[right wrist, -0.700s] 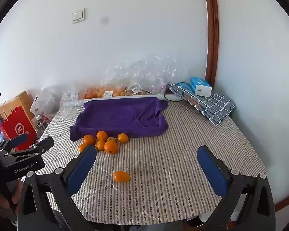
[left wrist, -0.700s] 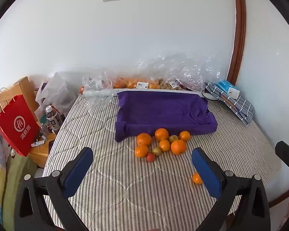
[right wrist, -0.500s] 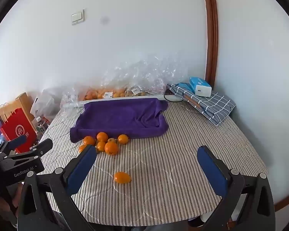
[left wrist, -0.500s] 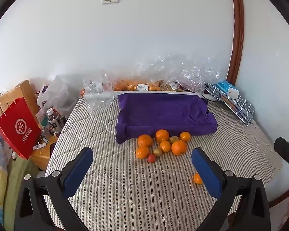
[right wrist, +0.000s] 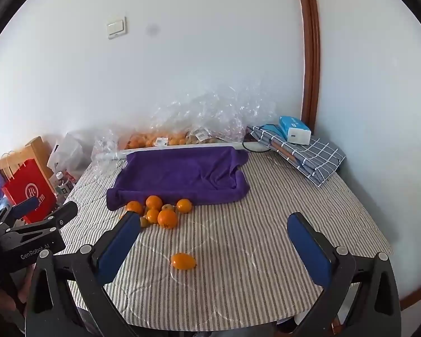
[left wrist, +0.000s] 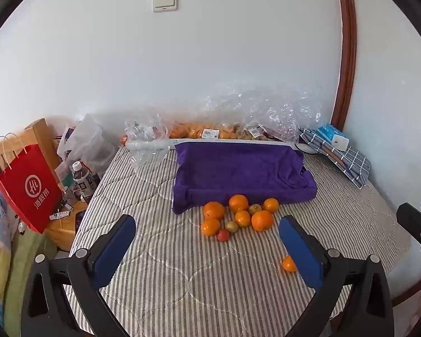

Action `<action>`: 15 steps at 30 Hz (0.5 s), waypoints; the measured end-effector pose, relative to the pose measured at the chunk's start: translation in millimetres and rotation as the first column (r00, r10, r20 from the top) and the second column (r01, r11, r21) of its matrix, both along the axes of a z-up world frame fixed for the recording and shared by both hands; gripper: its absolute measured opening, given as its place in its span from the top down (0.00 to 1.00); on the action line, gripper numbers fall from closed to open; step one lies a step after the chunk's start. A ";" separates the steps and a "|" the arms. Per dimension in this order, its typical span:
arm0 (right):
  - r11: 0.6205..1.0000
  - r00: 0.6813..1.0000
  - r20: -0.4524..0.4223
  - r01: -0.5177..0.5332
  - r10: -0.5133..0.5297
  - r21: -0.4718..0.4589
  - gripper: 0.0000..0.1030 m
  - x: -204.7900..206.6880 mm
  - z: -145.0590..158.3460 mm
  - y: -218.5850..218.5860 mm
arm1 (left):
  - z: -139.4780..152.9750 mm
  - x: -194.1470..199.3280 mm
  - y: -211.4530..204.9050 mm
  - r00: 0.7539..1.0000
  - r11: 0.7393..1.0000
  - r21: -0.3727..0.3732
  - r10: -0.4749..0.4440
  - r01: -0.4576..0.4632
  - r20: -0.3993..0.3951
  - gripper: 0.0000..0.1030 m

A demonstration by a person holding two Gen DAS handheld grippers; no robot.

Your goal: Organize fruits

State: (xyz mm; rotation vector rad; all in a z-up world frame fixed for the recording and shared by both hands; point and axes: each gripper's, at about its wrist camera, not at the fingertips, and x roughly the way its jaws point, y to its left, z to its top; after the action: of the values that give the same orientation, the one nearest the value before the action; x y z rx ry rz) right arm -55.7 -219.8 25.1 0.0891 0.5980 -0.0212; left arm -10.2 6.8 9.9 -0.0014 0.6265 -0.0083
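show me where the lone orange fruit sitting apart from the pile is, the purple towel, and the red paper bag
Lone orange fruit point(right wrist: 183, 261), right wrist view, middle of its skin.
Purple towel point(left wrist: 238, 168), left wrist view, flat centre of the cloth.
Red paper bag point(left wrist: 31, 193), left wrist view, front panel by the white logo.

Home bedroom: striped quilt point(left wrist: 160, 266), folded bedding point(right wrist: 311, 154), shopping bag point(left wrist: 28, 188).

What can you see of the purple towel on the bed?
The purple towel is deep violet, soft terry-looking cloth, draped over what seems a shallow rectangular tray, so its edges stand raised and its middle sags. It lies on the striped bedcover, wrinkled at the right corner. The loose fruit pile sits against its near edge; clear plastic bags lie behind it.
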 end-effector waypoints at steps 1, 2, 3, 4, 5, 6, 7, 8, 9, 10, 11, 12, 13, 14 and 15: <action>1.000 1.000 0.003 0.000 0.000 0.000 0.00 -0.1 0.8 0.2 | 0.3 -0.3 0.6 1.000 1.000 -0.003 0.001 -0.001 0.000 0.00; 1.000 1.000 0.004 0.000 0.000 0.002 0.00 -0.7 1.1 0.9 | 0.5 -0.9 0.8 1.000 1.000 -0.006 0.000 0.000 0.000 0.00; 1.000 1.000 0.007 -0.001 0.001 0.003 0.00 -2.2 1.3 1.5 | 0.9 -1.3 1.0 1.000 1.000 -0.008 -0.001 0.001 0.001 0.00; 1.000 1.000 0.008 -0.002 0.001 0.004 0.00 -2.4 2.2 1.9 | 1.2 -1.6 0.8 1.000 1.000 -0.007 0.000 0.000 0.002 0.00; 1.000 1.000 0.009 -0.001 0.001 0.003 0.00 -2.8 2.6 2.5 | 1.8 -1.4 0.3 1.000 1.000 -0.003 0.000 0.000 0.003 0.00; 1.000 1.000 0.011 -0.001 0.001 0.001 0.00 -2.7 3.8 2.9 | 2.5 -1.9 0.5 1.000 1.000 -0.003 0.000 0.000 0.007 0.00; 1.000 1.000 0.013 -0.001 0.001 -0.002 0.00 -2.5 4.9 3.2 | 3.1 -2.4 0.9 1.000 1.000 -0.004 0.001 -0.001 0.009 0.00; 1.000 1.000 0.013 -0.001 0.001 -0.004 0.00 -3.0 4.5 3.9 | 3.4 -2.7 1.0 1.000 1.000 -0.007 0.003 -0.003 0.009 0.00; 1.000 1.000 0.013 -0.003 0.003 0.000 0.00 -3.3 4.1 3.9 | 4.1 -2.5 1.1 1.000 1.000 -0.010 0.003 -0.003 0.008 0.00; 1.000 1.000 0.014 -0.007 0.007 0.006 0.00 -4.0 3.3 3.1 | 4.5 -2.4 1.3 1.000 1.000 -0.012 0.004 -0.004 0.008 0.00; 1.000 1.000 0.013 -0.007 0.007 0.007 0.00 -3.7 3.9 3.9 | 4.7 -2.5 -0.1 1.000 1.000 -0.011 0.007 -0.007 0.009 0.00; 1.000 1.000 0.013 -0.006 0.006 0.006 0.00 -3.4 4.2 3.6 | 4.3 -3.0 0.2 1.000 1.000 -0.010 0.007 -0.007 0.010 0.00; 1.000 1.000 0.016 -0.003 0.003 0.006 0.00 -3.8 4.7 3.8 | 4.2 -3.1 -0.2 1.000 1.000 -0.009 0.007 -0.007 0.011 0.00; 1.000 1.000 0.020 -0.002 0.001 0.009 0.00 -4.3 5.1 3.7 | 3.5 -4.7 0.7 1.000 1.000 -0.010 0.005 -0.005 0.013 0.00; 1.000 1.000 0.020 -0.002 0.001 0.012 0.00 -4.4 5.2 3.0 | 3.2 -5.2 1.5 1.000 1.000 -0.013 0.004 -0.004 0.014 0.00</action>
State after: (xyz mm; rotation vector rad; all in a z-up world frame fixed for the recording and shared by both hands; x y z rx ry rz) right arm -60.1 -216.8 30.3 0.1001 0.5783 -0.0155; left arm -15.4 8.3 13.1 -0.0154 0.6129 -0.0086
